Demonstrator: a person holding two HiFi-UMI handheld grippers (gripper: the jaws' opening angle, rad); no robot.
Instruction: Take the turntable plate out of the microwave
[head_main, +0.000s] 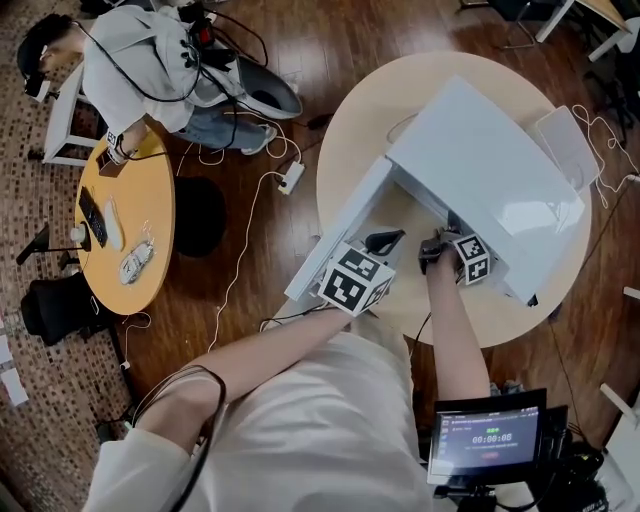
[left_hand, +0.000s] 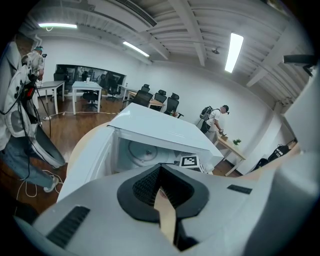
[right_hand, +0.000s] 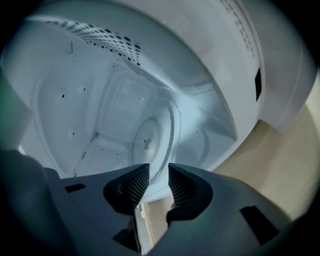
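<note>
Right gripper (head_main: 437, 247) logged at mouth of microwave (head_main: 490, 170), reaching into cavity from the front, marker cube just outside the opening. Per right gripper view: jaws apart, narrow gap, ribbed pads (right_hand: 137, 185) facing each other. Noted near rim of turntable plate (right_hand: 150, 142) sitting in that gap. Cannot confirm pad contact w/ the glass, so not recorded as clamped.

Re plate: found inside the cavity, clear glass, round, centre hub visible. Also seen from left gripper view as a pale disc deep in the opening. Not out of the oven.

Re left gripper (head_main: 385, 240): held outside the microwave, just beside the open door (head_main: 335, 235), above the table edge. Per left gripper view: jaws together, pads meeting at the tip, nothing gripped. Pointed toward the cavity, right gripper's marker cube (left_hand: 190, 161) showing at the opening.

Re microwave: white, standing on pale round table (head_main: 350, 130), door swung fully open to the person's left. Flat white item lying on the table at far side of the oven, type not determined.

Surroundings: dark wood floor; second person (head_main: 150, 60) seated at a small orange table (head_main: 130, 210), well apart from the work area. White power strip (head_main: 292, 177) on floor between the two tables. Small screen (head_main: 490, 440) at the person's right, low in head view.
</note>
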